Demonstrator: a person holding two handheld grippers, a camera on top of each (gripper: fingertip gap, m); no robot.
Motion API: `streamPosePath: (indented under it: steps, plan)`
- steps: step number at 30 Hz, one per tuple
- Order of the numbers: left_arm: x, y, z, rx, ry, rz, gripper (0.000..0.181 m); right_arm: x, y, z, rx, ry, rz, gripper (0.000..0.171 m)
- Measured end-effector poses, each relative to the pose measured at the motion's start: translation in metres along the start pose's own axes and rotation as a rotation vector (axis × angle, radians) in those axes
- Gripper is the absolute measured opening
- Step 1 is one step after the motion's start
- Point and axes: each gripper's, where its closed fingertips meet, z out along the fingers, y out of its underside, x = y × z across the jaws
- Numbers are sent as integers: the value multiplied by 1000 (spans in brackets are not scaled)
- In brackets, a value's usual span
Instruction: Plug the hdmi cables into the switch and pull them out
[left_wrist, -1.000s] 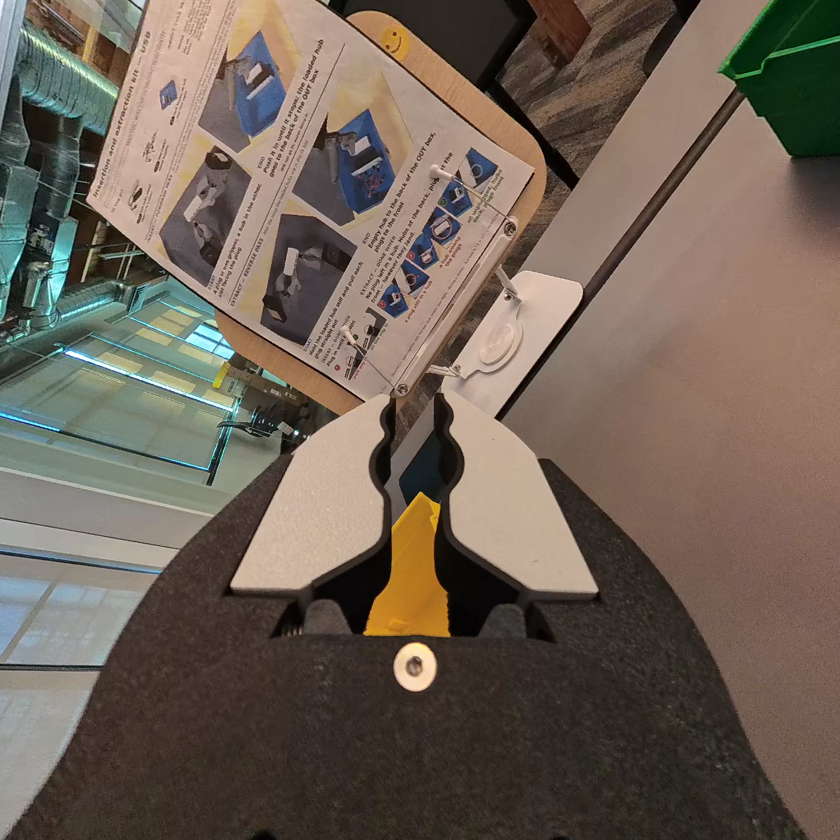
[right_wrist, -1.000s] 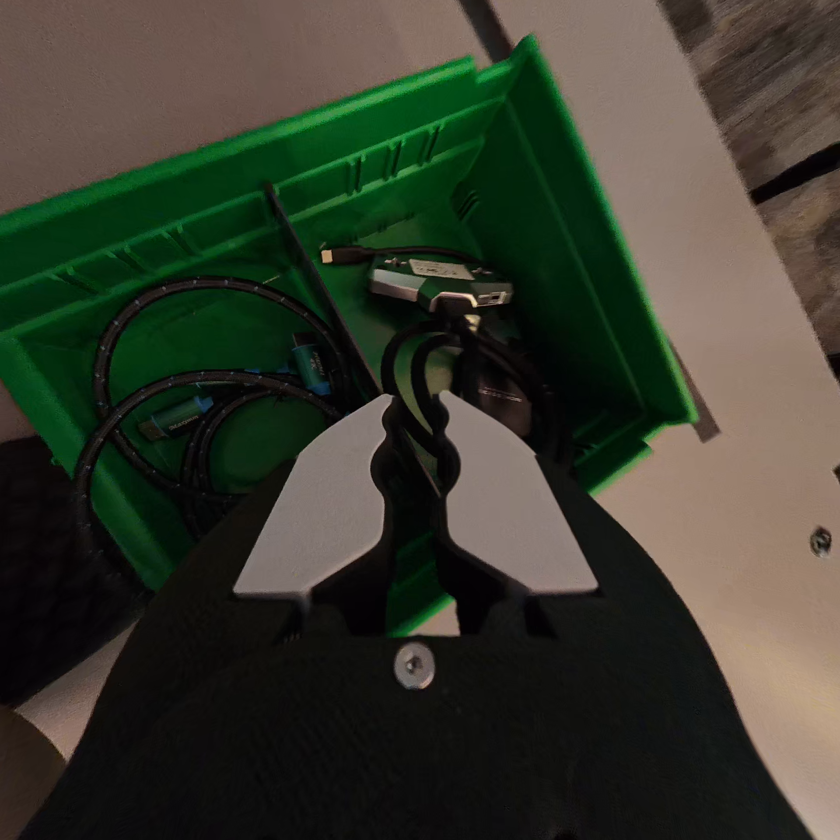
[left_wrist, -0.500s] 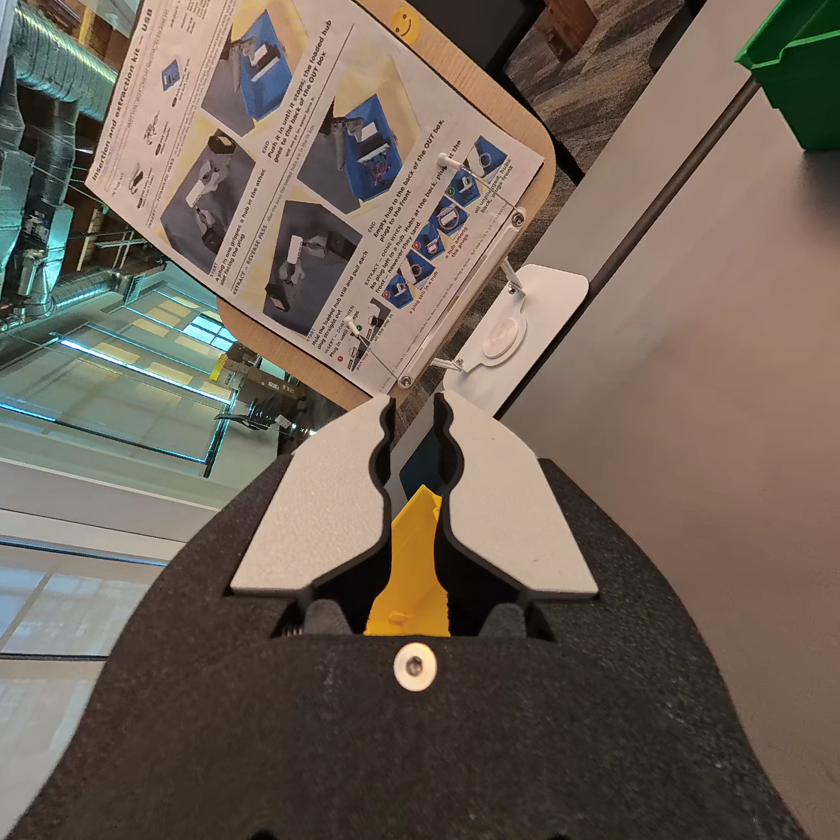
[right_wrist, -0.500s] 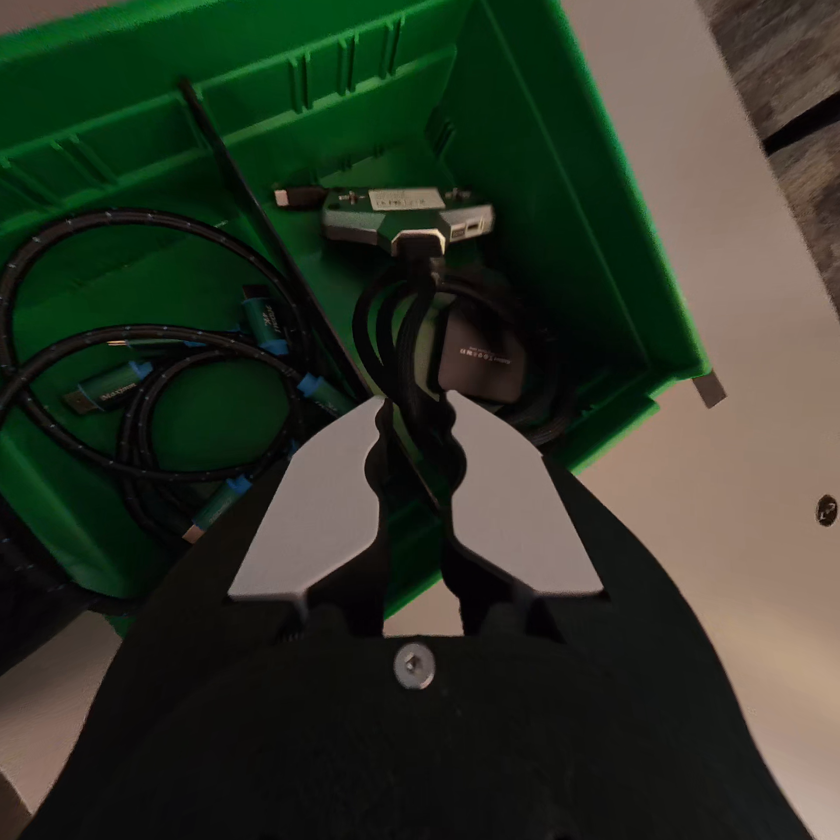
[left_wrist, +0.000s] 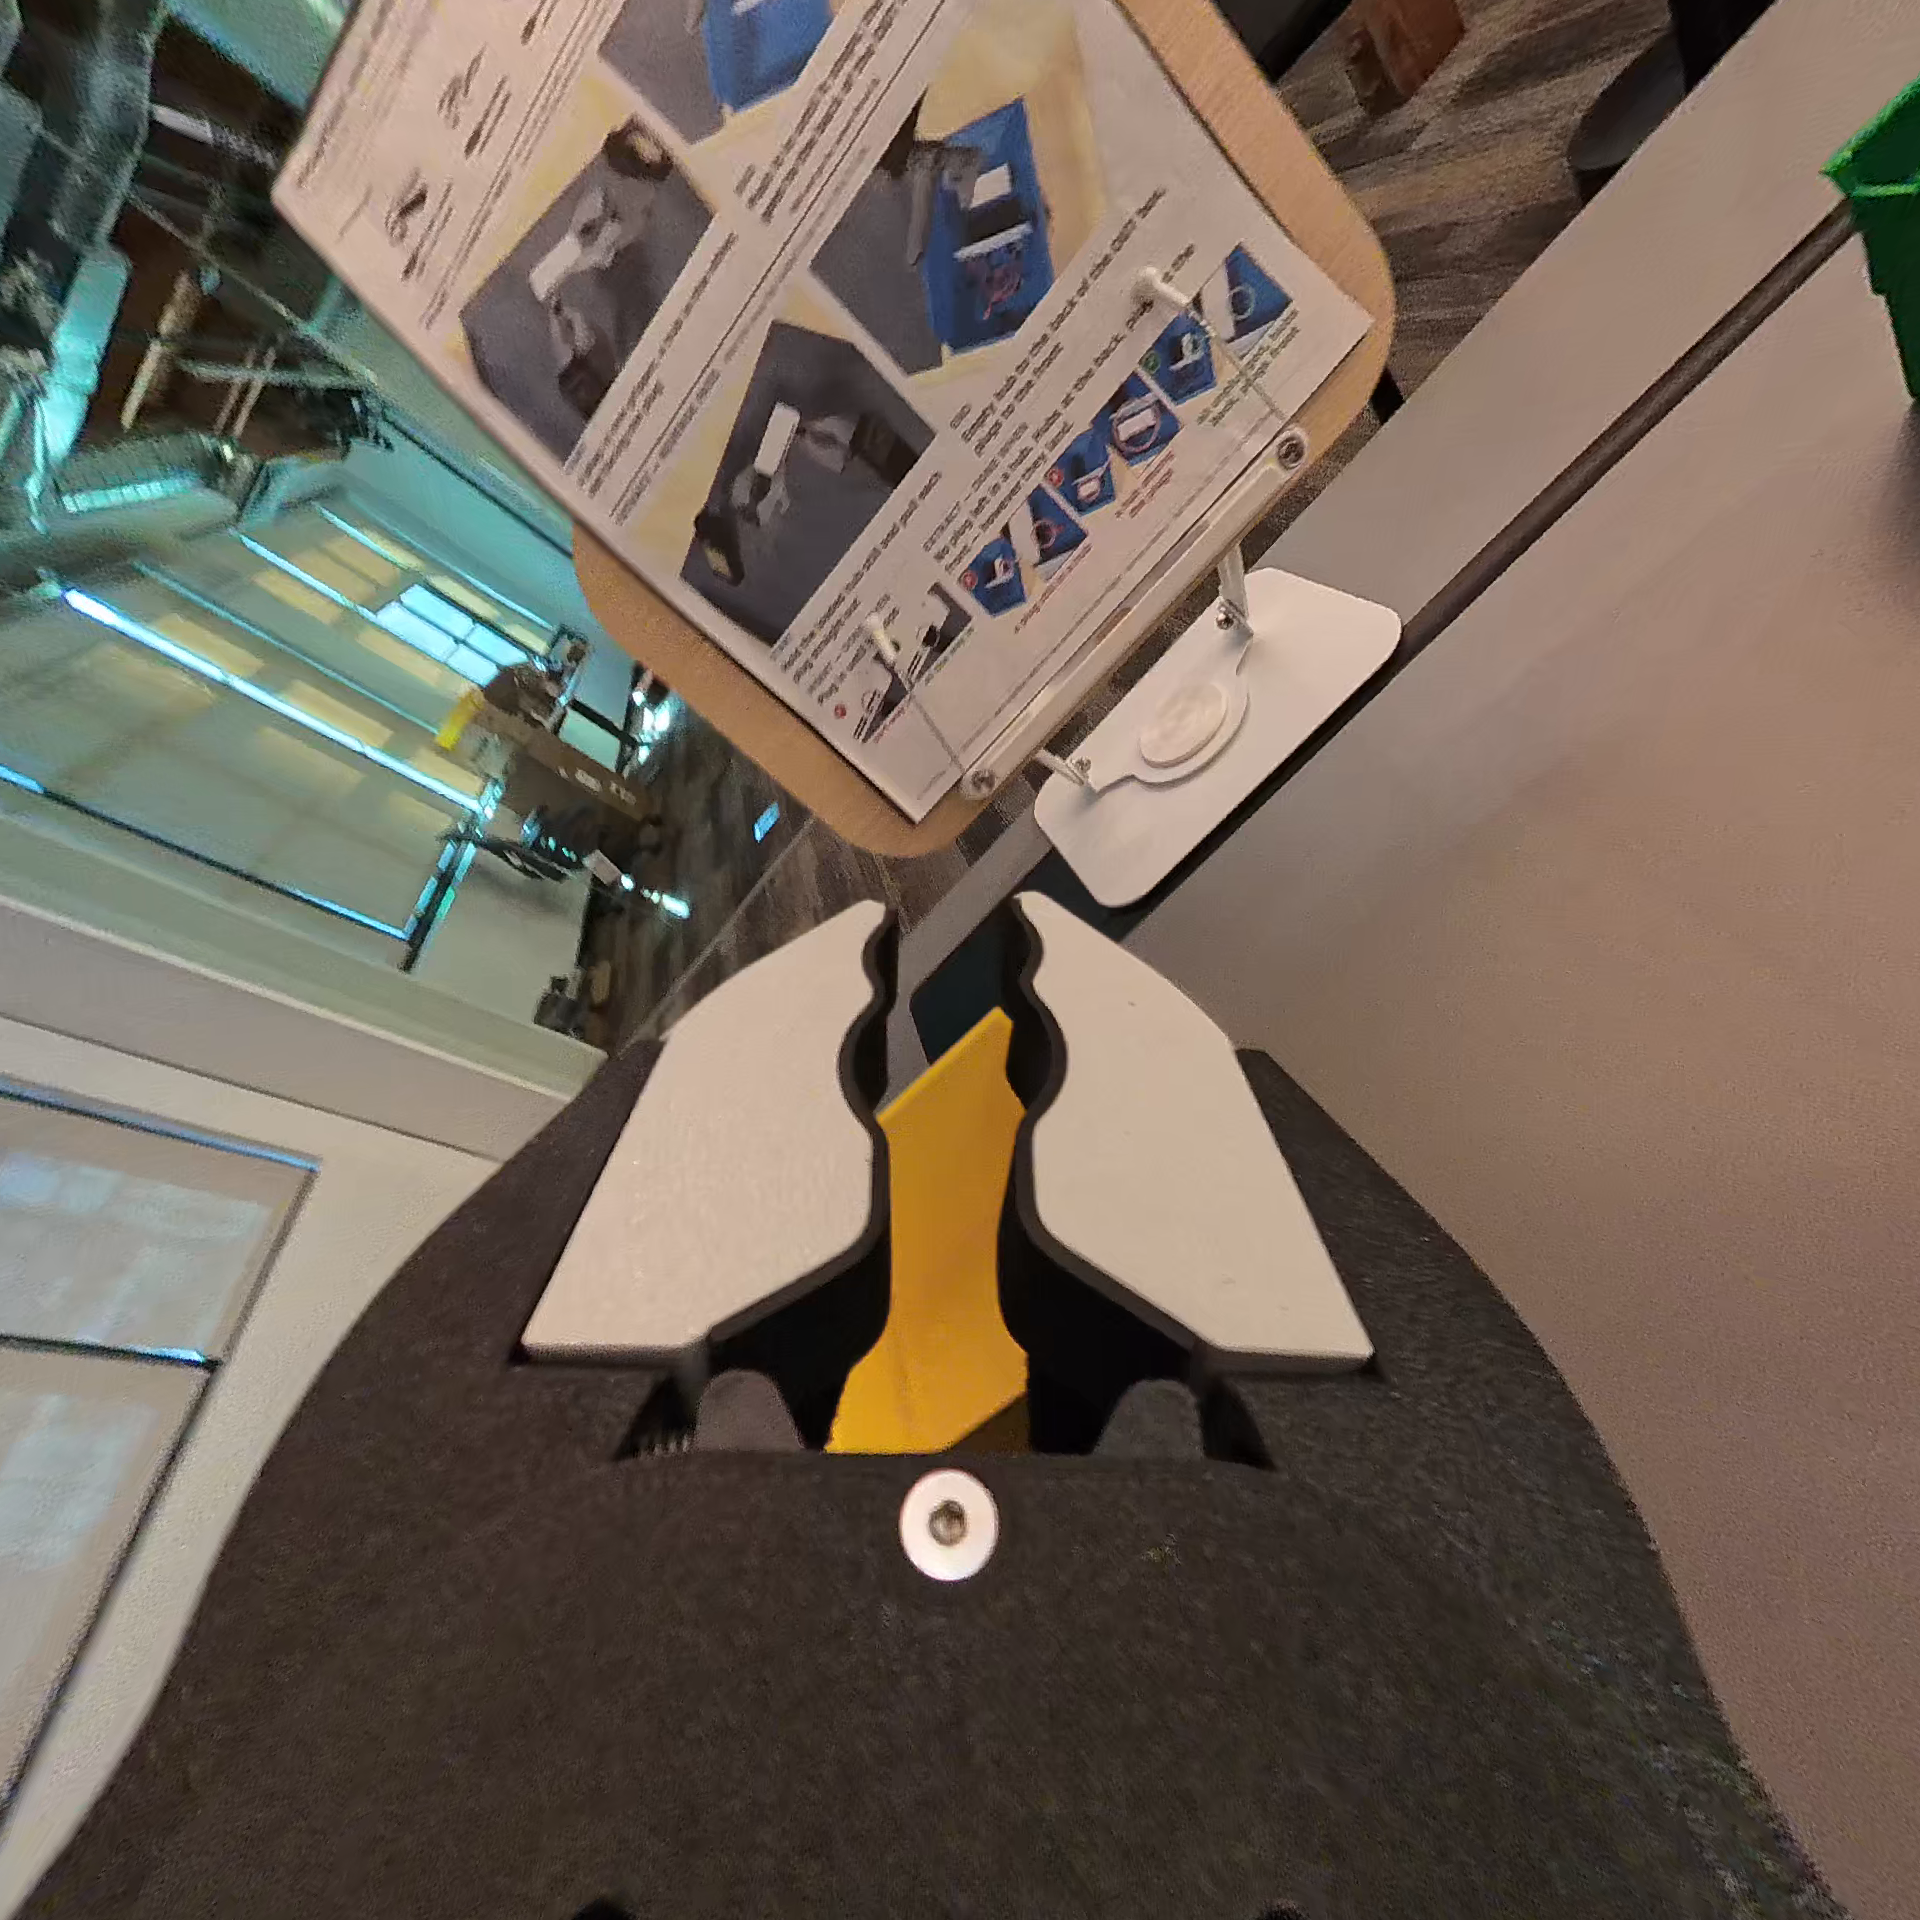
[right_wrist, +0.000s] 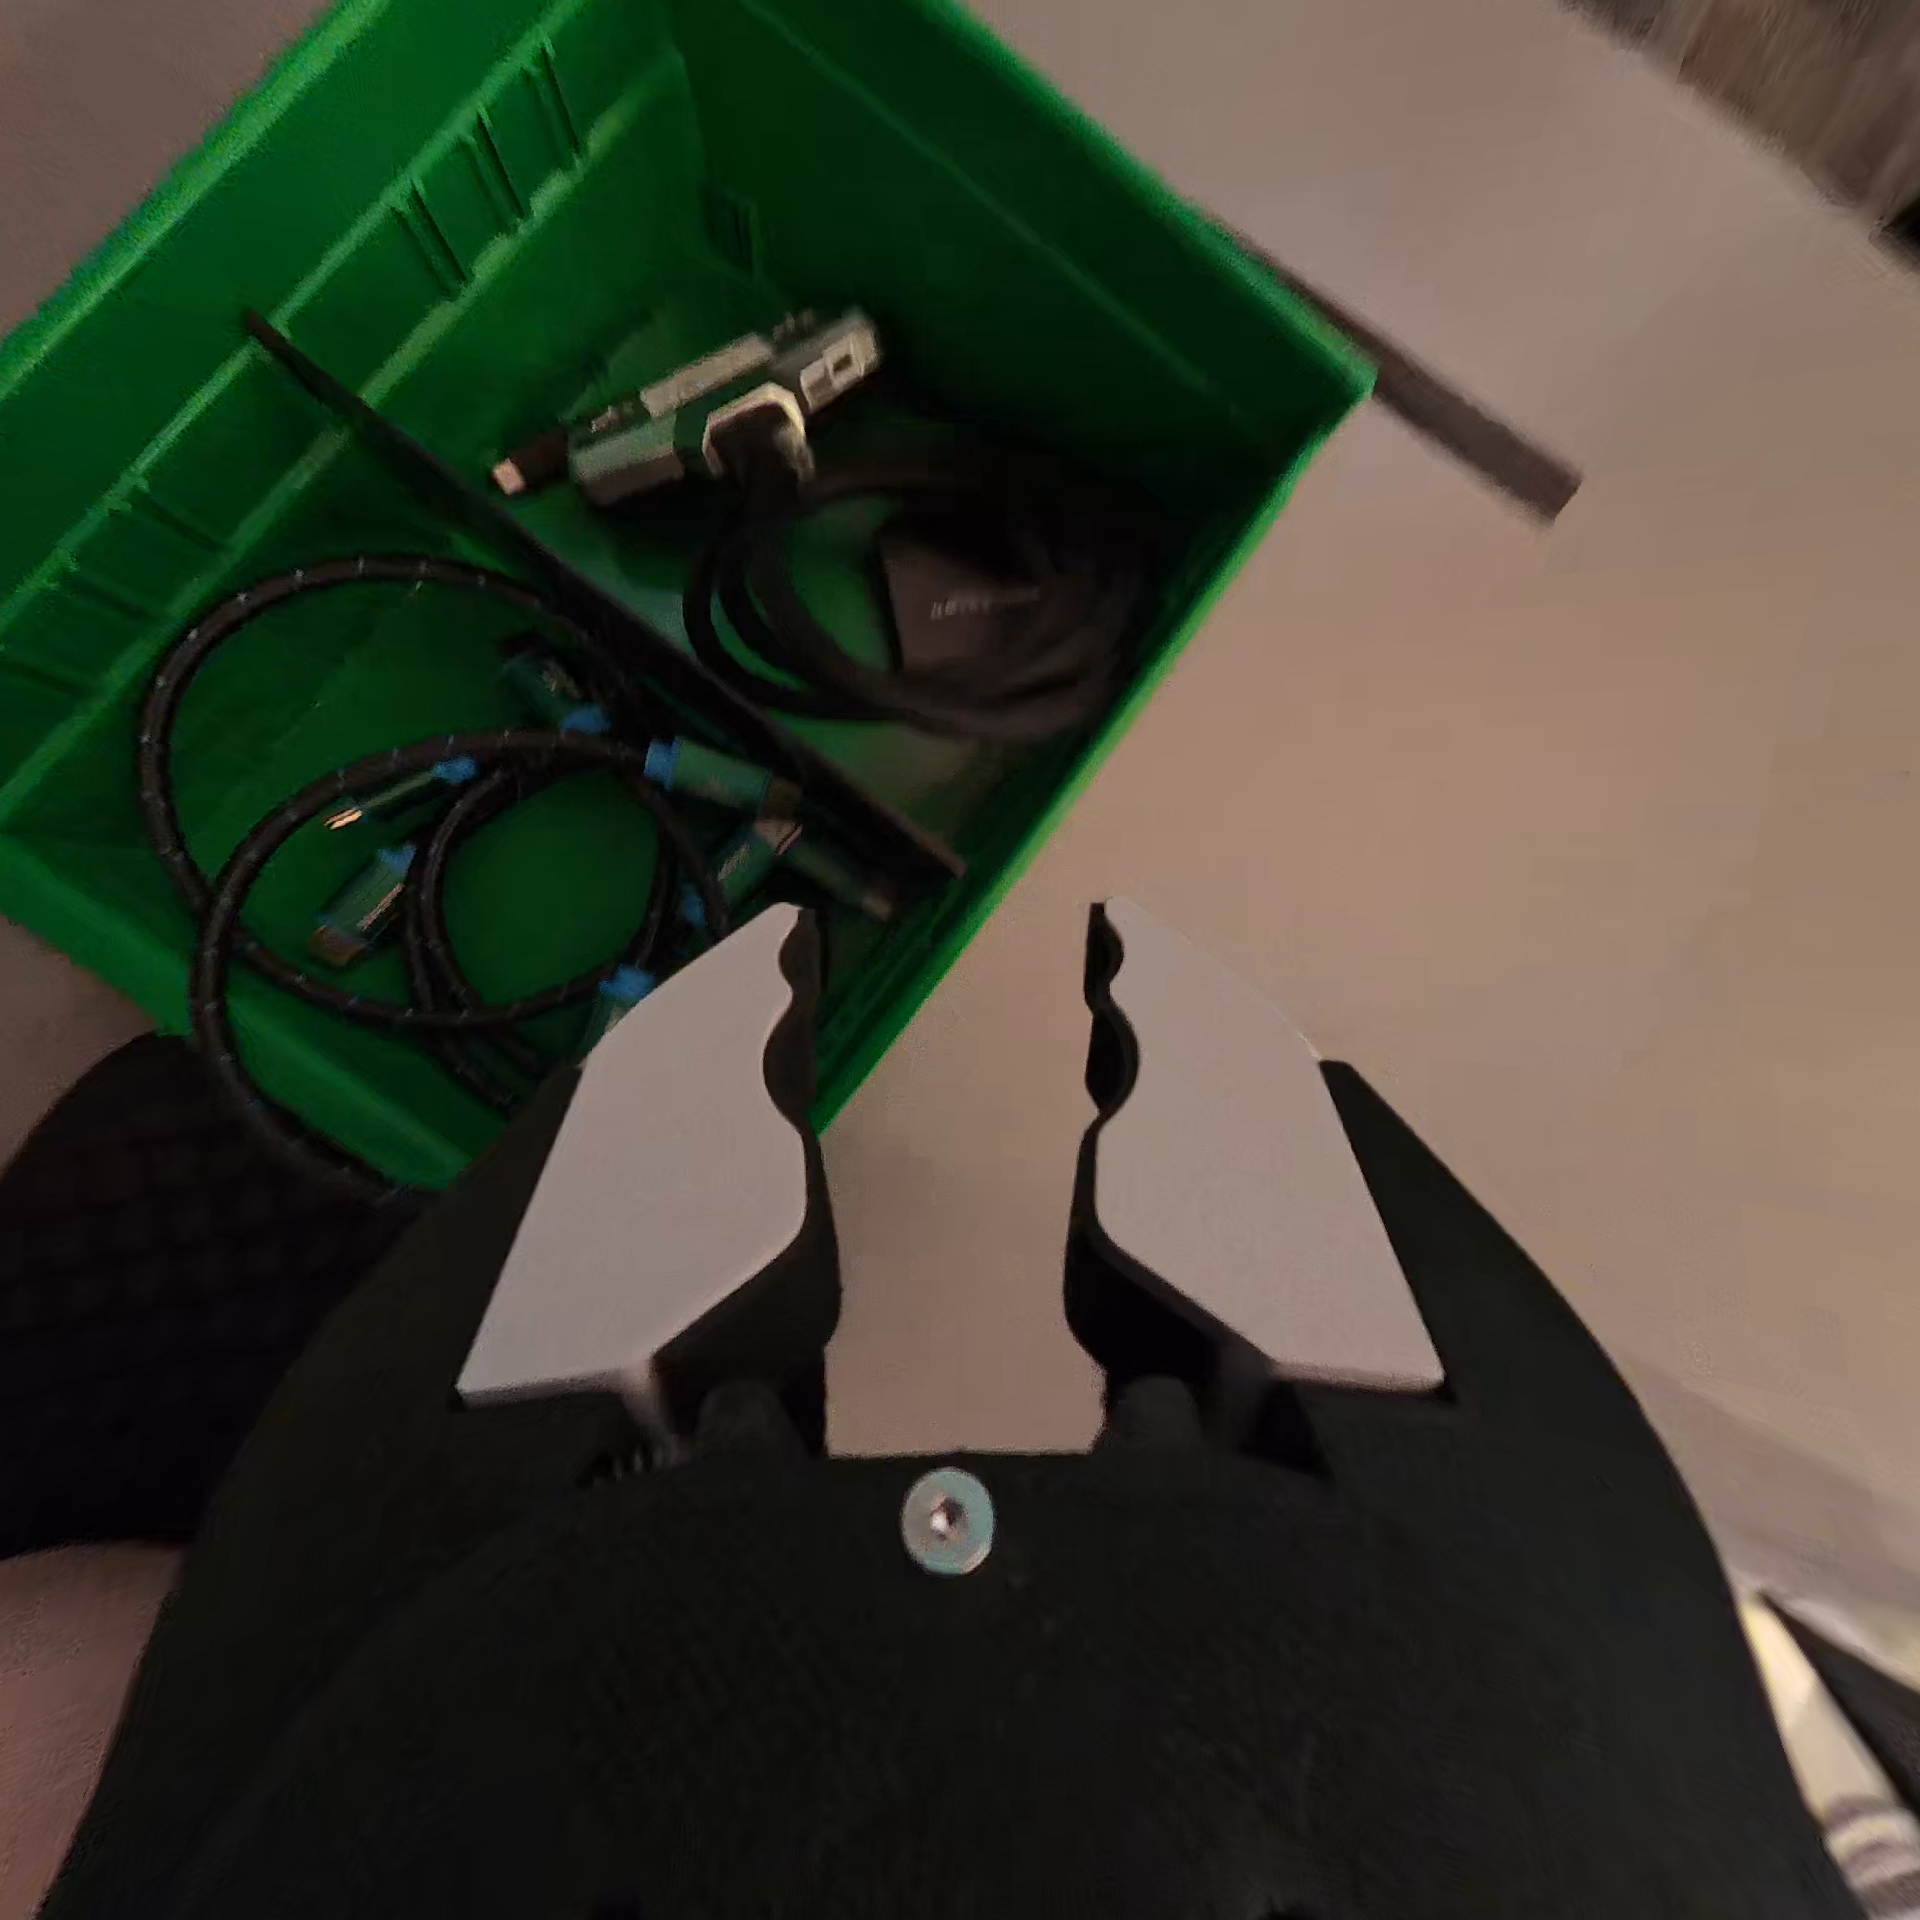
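Your right gripper (right_wrist: 945, 914) hangs above the table (right_wrist: 1455, 831), just outside the near corner of the green bin (right_wrist: 1039, 270), with its fingers spread wide and nothing between them. The switch (right_wrist: 727, 410) lies in the bin's right compartment, close to the far wall, with a black cable (right_wrist: 748, 623) leaving its near side and coiling around a dark box (right_wrist: 971, 613). The braided HDMI cables (right_wrist: 436, 883) lie looped in the left compartment, behind a dark divider (right_wrist: 623, 623), with their blue-collared plugs scattered among the loops.

Your left gripper (left_wrist: 951, 914) points away from the bin toward an instruction board (left_wrist: 831, 343) on a white stand (left_wrist: 1216, 748). Its fingers stand close together but not touching, and a yellow part (left_wrist: 940, 1226) shows in the gap behind them; whether they pinch it cannot be told.

Risks from this position:
- The plugs overlap in the coils. If you close on a loop instead of a plug body, expect the whole bundle to lift and snag on the divider.
- The switch is loose and light. If you press a plug in with one gripper only, it is likely to slide against the wall or tip.
- The right wrist view is blurred. Judge the plug orientation only once the view is sharp, or the connector may jam.
- The bin wall is high, so approach steeply to avoid striking the rim.
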Motion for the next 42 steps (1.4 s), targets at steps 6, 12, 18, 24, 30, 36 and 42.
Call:
streamPosePath:
  steps: [6, 12, 18, 24, 30, 36, 42]
  plan:
    - [-49, 70, -47, -177, -52, -400, 27, -9, 29, -1, -39, -123, 166, 59]
    - [-71, 210, -73, -551, -1, -606, 43, -28, 43, 17, -174, -225, 295, 63]
    - [-99, 279, -74, -608, -53, -569, 59, -34, 81, 53, -433, -110, 433, 57]
    - [-63, 328, -51, -726, 113, -599, 33, -38, 81, 60, -475, -30, 430, 14]
    - [-34, 354, -38, -797, 214, -632, 18, -56, 64, 70, -431, -47, 401, 12]
    - [-15, 328, -30, -676, 316, -717, 5, -86, 38, 84, -416, -56, 346, 13]
    - [16, 298, -27, -684, 284, -650, 8, -128, 6, 102, -407, -92, 297, 13]
